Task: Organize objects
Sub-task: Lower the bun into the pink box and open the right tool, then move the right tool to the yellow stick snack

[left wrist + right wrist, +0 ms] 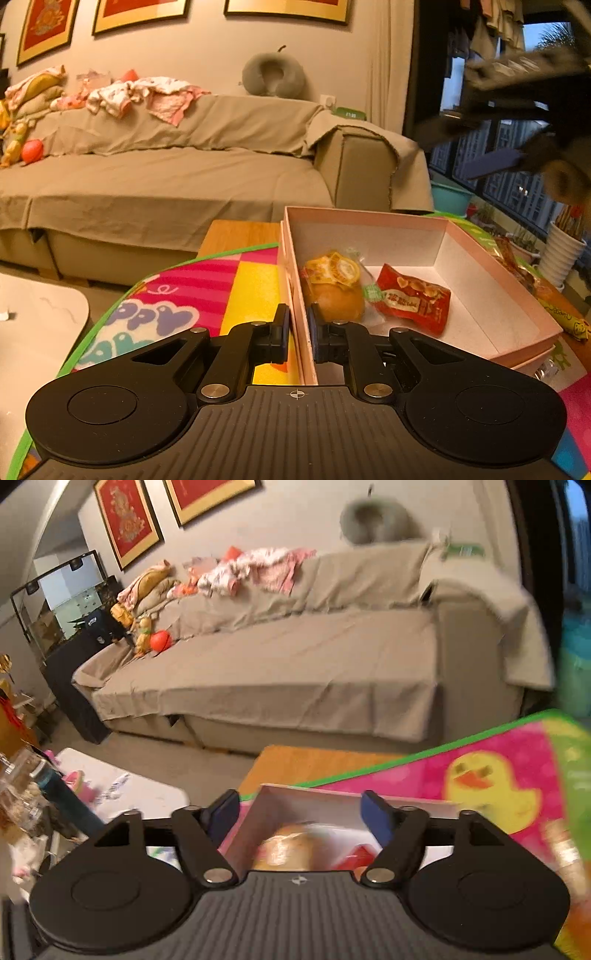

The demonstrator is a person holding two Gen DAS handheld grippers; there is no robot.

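Observation:
A pink box (491, 284) lies open on a colourful mat (236, 280). Inside it are a wrapped bun (334, 291) and a red snack packet (415, 299). My left gripper (298, 334) is shut on the box's left wall, one finger on each side. My right gripper (299, 812) is open and empty, held above the box (310, 797), and it shows blurred at the upper right of the left wrist view (517, 122). The bun (288, 849) and the red packet (358, 856) show blurred below it.
More snack packets (517, 266) lie on the mat to the right of the box. A wooden table edge (240, 234) shows under the mat. A covered sofa (166, 177) stands beyond. A low white table (122, 794) with clutter is at the left.

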